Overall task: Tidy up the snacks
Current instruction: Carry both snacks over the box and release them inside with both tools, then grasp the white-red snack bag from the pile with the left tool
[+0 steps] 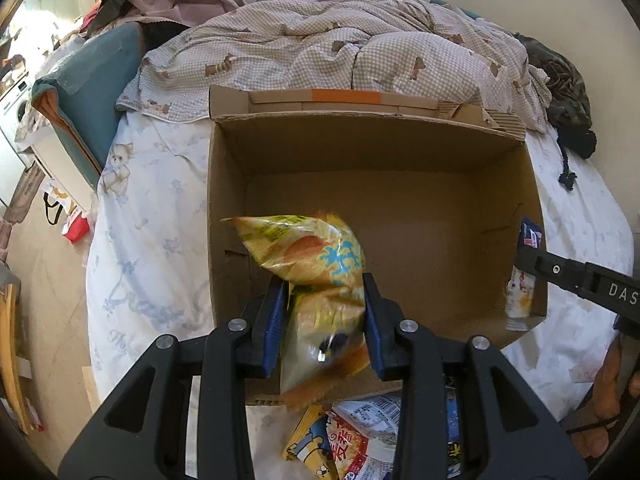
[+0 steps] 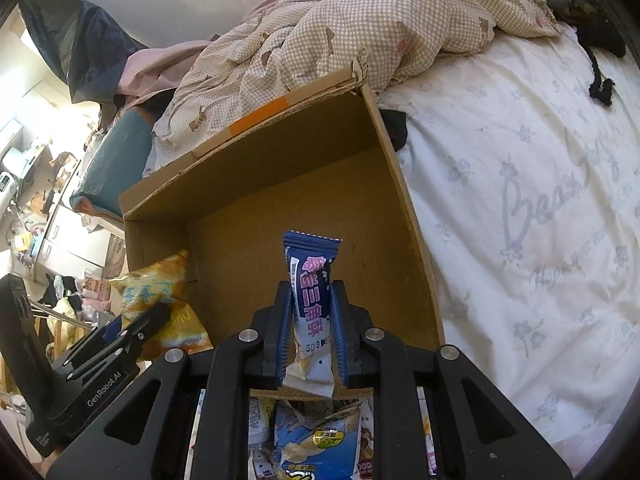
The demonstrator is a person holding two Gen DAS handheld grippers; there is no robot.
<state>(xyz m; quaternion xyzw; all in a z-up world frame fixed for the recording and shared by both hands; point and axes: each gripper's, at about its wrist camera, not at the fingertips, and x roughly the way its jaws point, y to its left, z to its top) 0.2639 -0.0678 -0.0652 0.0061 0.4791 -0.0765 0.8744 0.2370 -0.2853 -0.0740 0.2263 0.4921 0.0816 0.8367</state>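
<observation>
An open cardboard box (image 1: 400,152) stands on the bed; its floor is bare. My left gripper (image 1: 326,304) is shut on a yellow snack bag (image 1: 312,256) and holds it over the box's near left part. My right gripper (image 2: 310,320) is shut on a blue and white snack bar (image 2: 310,284), upright over the box's near right side (image 2: 400,184). The bar also shows in the left wrist view (image 1: 524,272), and the yellow bag in the right wrist view (image 2: 160,292).
Several loose snack packets (image 1: 360,436) lie on the bed in front of the box, below both grippers (image 2: 320,440). A checked quilt (image 1: 340,52) is bunched behind the box. A dark garment (image 1: 568,92) lies at the far right. The floor is at left.
</observation>
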